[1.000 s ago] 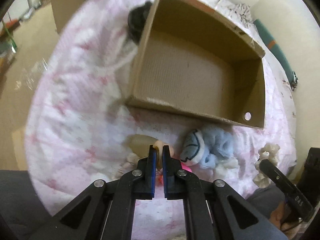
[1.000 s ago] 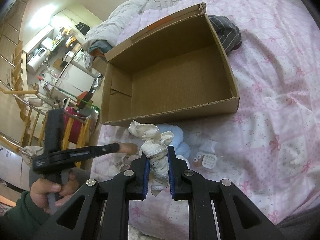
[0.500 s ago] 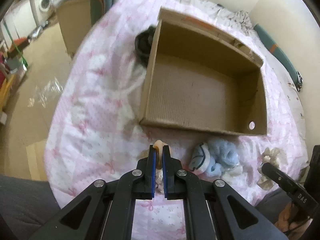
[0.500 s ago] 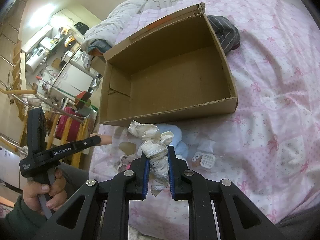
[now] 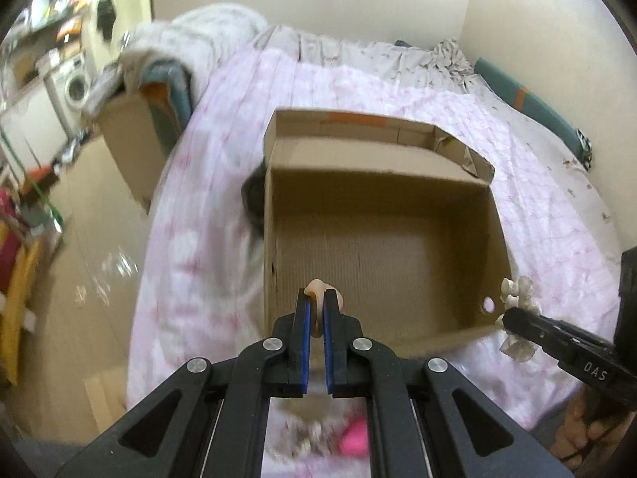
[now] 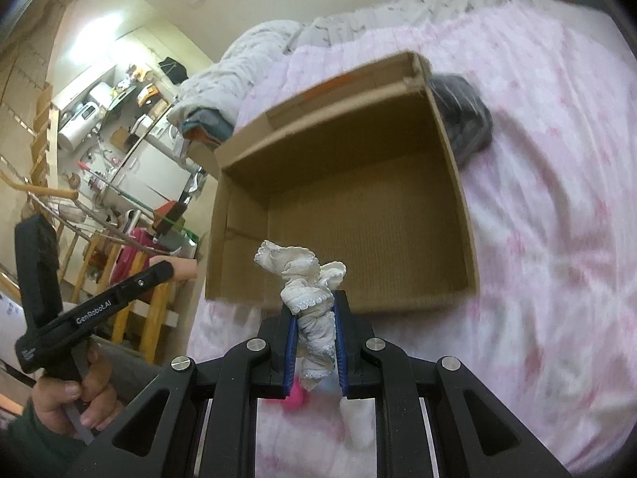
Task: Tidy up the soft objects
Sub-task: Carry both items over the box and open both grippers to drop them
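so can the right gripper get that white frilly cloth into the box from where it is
Probably yes. The right gripper holds the white frilly cloth just before the cardboard box, whose open top shows a bare floor and nothing in between.

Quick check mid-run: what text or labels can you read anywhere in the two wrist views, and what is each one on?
"DAS": white letters on the black body of the right tongs, seen from the left wrist view.
"GenRobot.AI": white letters on the black body of the left tongs, seen from the right wrist view.
Cardboard box: no readable print.
Background shelves: too blurred to read.
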A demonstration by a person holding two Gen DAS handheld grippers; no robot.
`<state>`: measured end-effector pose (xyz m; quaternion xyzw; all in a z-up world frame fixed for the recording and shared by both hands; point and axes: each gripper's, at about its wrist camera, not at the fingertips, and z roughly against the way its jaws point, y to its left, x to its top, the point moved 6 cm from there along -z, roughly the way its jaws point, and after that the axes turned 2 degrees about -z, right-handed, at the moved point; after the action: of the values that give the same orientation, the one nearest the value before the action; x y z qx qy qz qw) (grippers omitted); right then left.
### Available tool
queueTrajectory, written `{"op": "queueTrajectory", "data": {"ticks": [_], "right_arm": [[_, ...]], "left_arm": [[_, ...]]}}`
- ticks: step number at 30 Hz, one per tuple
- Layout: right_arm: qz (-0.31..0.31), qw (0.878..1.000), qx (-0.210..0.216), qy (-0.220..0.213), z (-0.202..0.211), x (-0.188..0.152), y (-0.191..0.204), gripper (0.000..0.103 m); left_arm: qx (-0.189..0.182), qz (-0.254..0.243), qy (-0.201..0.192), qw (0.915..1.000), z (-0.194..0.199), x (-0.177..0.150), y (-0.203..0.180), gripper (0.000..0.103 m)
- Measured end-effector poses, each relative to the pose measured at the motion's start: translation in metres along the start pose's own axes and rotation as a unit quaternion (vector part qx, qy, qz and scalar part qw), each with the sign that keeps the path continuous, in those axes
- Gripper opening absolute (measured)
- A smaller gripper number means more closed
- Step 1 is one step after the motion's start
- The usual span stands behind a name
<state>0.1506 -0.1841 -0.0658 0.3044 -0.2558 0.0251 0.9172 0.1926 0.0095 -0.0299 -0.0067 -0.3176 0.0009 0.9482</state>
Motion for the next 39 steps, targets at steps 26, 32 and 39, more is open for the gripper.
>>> {"op": "queueTrajectory", "data": {"ticks": [26, 32, 39], "right_arm": [[-0.013, 0.997, -0.078, 0.026, -0.050, -0.001, -0.034, 0.017], [-0.007, 0.997, -0.078, 0.025, -0.051, -0.002, -0.031, 0.017], [-0.013, 0.997, -0.075, 0.026, -0.053, -0.003, -0.030, 0.018]], "left_arm": [[-0.001, -0.014, 0.006, 0.9999, -0.067, -0.008, -0.008, 0.006], [0.001, -0.018, 0.002, 0.9998, -0.065, -0.009, -0.008, 0.006], [-0.006, -0.024, 0.006, 0.9997, -0.063, -0.011, -0.013, 0.014]]}}
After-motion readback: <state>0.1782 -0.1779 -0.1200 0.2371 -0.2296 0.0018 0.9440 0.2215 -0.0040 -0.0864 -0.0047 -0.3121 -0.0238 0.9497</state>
